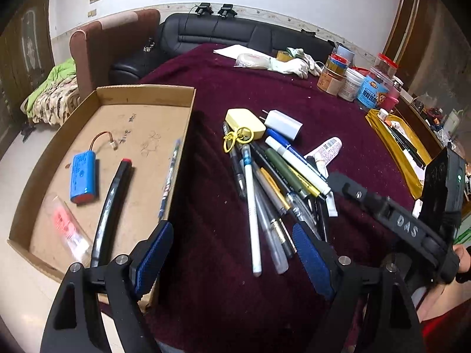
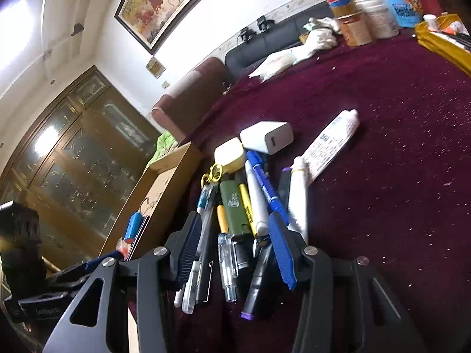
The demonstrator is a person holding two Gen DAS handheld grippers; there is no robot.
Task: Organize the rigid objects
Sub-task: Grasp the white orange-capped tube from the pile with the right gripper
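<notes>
A shallow cardboard box (image 1: 147, 94) sits at the table's left edge. It holds a blue battery pack (image 1: 84, 176), a black marker with a red cap (image 1: 113, 203), a pencil (image 1: 170, 176) and a clear packet (image 1: 69, 229). My left gripper (image 1: 231, 229) hangs open above the maroon cloth, between the box and a pile of pens (image 1: 273, 182), holding nothing. A yellow case (image 1: 245, 123), a white charger (image 1: 284, 123) and a white tube (image 1: 326, 150) lie behind the pile. My right gripper (image 2: 234, 220) is open low over the pile. A green marker (image 2: 235, 206) and a clear pen (image 2: 228, 264) lie between its fingers, unpressed.
Jars and tubs (image 1: 371, 88) stand at the back right beside a yellow tray (image 1: 394, 153) with pens in it. White gloves (image 1: 294, 64) and paper lie at the far edge. A black sofa (image 1: 220, 32) and a brown armchair (image 1: 117, 44) stand beyond the table.
</notes>
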